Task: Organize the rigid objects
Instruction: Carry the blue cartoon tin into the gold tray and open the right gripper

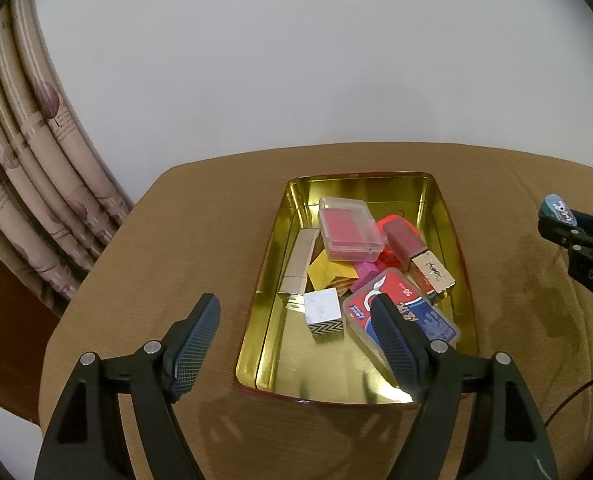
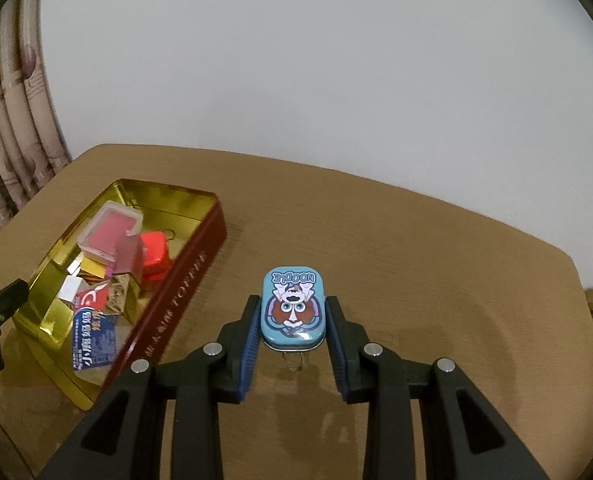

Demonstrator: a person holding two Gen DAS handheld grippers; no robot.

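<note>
Right tongs [image 2: 292, 322] pinch the blue mint tin [image 2: 293, 307] above the desk [image 2: 436, 264] — left tongs [image 1: 296, 312] spread wide over the gold tray [image 1: 256, 344] of small boxes.

left wrist: above tin [image 1: 448, 216] | right wrist: beside it | shared: tin
</note>
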